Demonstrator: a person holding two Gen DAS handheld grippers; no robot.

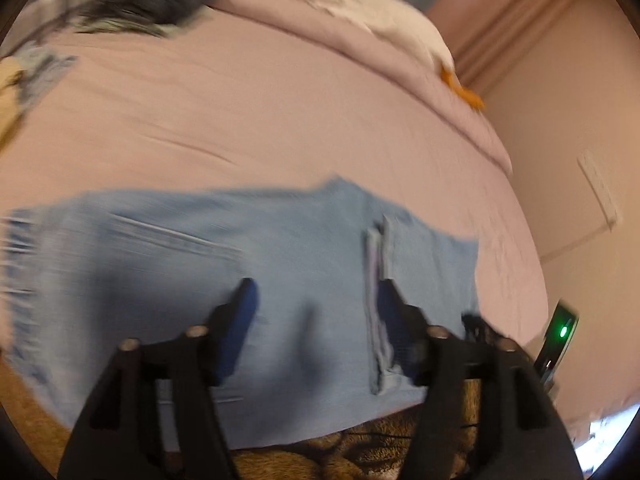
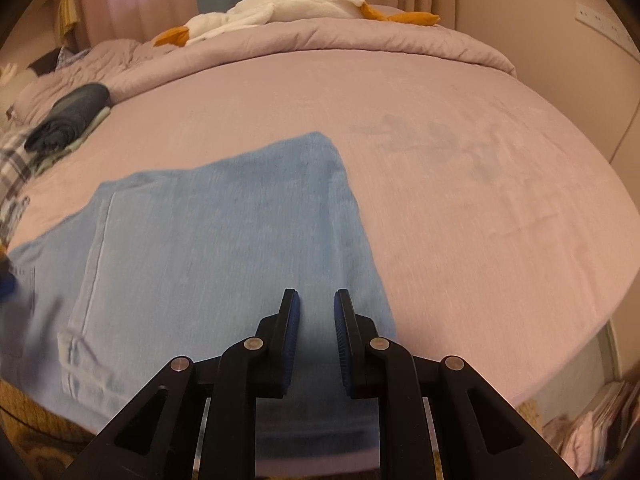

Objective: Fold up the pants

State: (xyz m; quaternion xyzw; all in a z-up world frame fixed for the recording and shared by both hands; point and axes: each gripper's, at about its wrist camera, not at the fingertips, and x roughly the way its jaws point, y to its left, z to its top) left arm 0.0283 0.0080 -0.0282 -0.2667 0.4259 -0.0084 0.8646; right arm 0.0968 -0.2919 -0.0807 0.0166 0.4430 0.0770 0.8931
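Note:
Light blue jeans (image 1: 240, 256) lie flat across the near edge of a pink bed, folded lengthwise. In the left wrist view my left gripper (image 1: 316, 292) hovers over them with its jaws wide apart and nothing between them; a waistband flap (image 1: 376, 280) lies by the right finger. In the right wrist view the jeans (image 2: 208, 240) spread to the left, and my right gripper (image 2: 316, 300) is over their right edge, jaws partly open and empty. The left view is blurred.
The pink bed sheet (image 2: 460, 184) stretches beyond the jeans. A white plush goose (image 2: 280, 4) lies on the rolled duvet at the back. A dark folded garment (image 2: 68, 120) and plaid cloth sit at the far left. A patterned rug (image 1: 360, 448) lies below the bed edge.

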